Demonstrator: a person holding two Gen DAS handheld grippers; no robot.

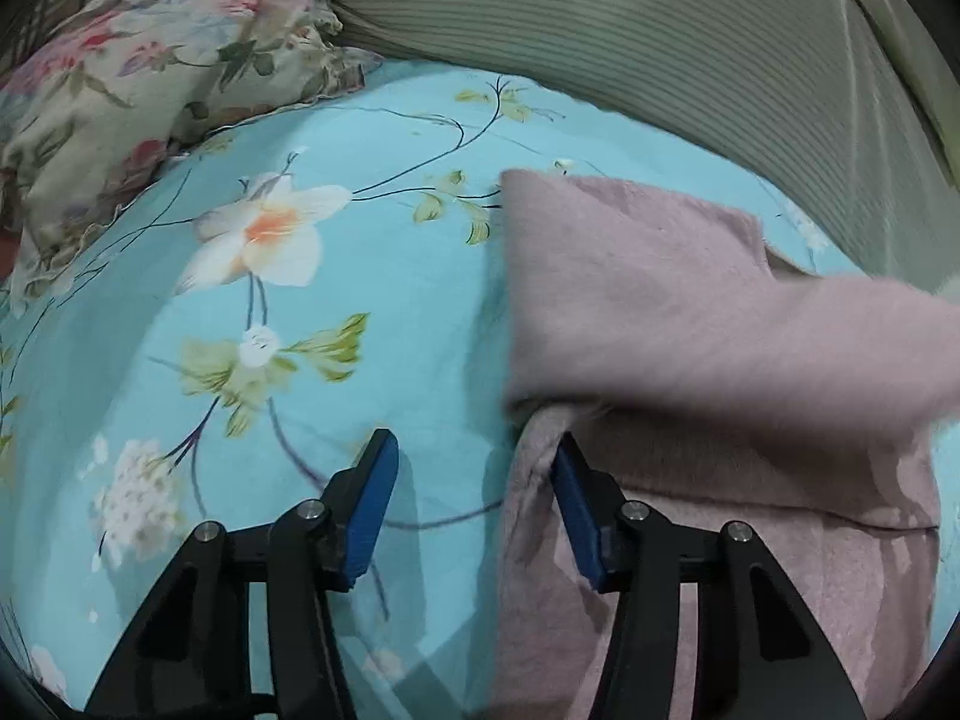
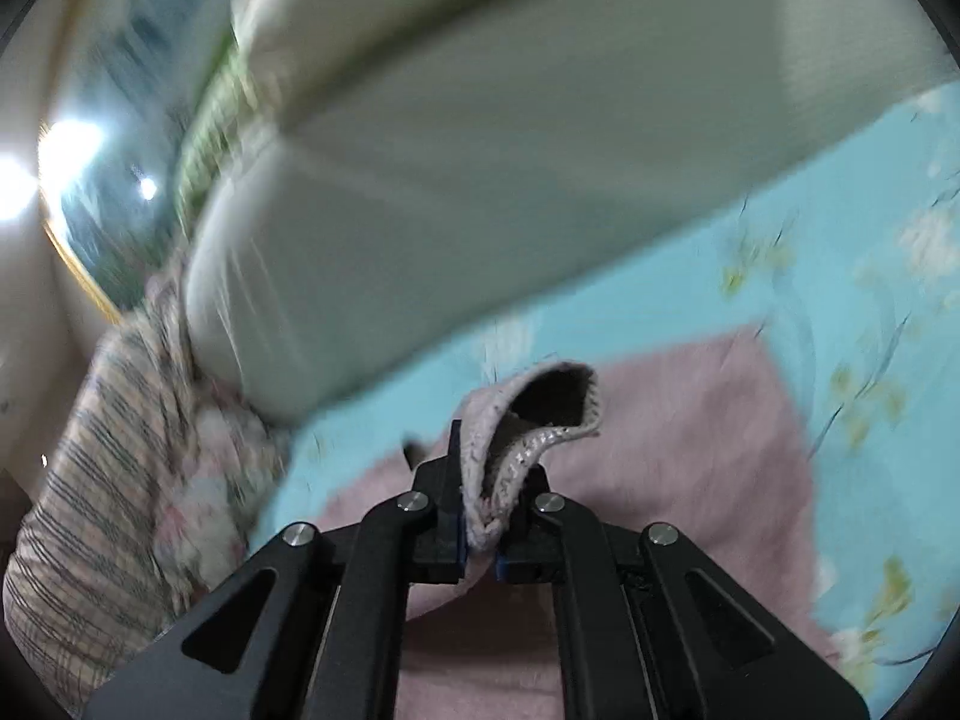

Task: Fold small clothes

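A pink knitted garment (image 1: 660, 276) lies on the light-blue flowered bed sheet (image 1: 336, 360), to the right in the left wrist view. A blurred fold of it crosses the right side, lifted off the rest. My left gripper (image 1: 474, 444) is open low over the sheet. The garment's left edge sits just inside its right pad (image 1: 576, 510), and neither pad presses on cloth. In the right wrist view my right gripper (image 2: 489, 468) is shut on a bunched edge of the pink garment (image 2: 690, 450). A loop of the knit stands up between its fingers, above the rest of the garment.
A flowered pillow (image 1: 120, 90) lies at the far left and a grey-green ribbed blanket (image 1: 660, 48) along the back. The right wrist view is blurred. It shows that pale green blanket (image 2: 480, 180), a striped cloth (image 2: 90, 480) at the left and bright lights (image 2: 66, 144).
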